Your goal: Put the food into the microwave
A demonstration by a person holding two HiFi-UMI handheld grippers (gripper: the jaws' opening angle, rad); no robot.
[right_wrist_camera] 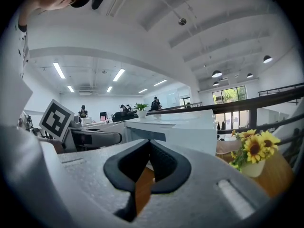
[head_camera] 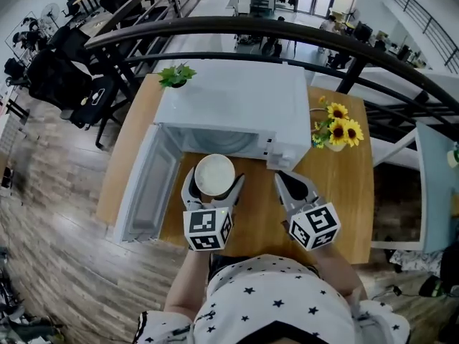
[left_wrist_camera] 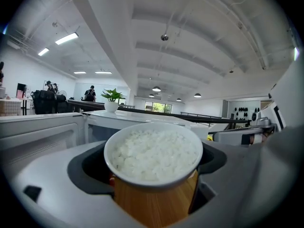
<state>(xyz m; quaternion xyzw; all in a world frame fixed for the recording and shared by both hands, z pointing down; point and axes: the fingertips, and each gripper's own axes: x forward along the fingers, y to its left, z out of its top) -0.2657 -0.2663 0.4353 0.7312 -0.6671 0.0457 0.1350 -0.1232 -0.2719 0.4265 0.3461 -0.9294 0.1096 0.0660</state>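
A white bowl of cooked rice (head_camera: 214, 175) (left_wrist_camera: 153, 154) sits between the jaws of my left gripper (head_camera: 213, 183) (left_wrist_camera: 153, 167), which is shut on it just in front of the microwave's open cavity. The white microwave (head_camera: 229, 106) (left_wrist_camera: 123, 119) (right_wrist_camera: 178, 127) stands at the back of the wooden table, its door (head_camera: 147, 192) (left_wrist_camera: 40, 132) swung open to the left. My right gripper (head_camera: 289, 180) (right_wrist_camera: 149, 144) is shut with nothing in it, to the right of the bowl, before the microwave's control panel.
A vase of sunflowers (head_camera: 336, 132) (right_wrist_camera: 254, 153) stands right of the microwave. A small green plant (head_camera: 176, 74) (left_wrist_camera: 112, 100) sits at the microwave's back left. The wooden table (head_camera: 258, 213) ends close behind both grippers; a black railing (head_camera: 272, 31) runs beyond it.
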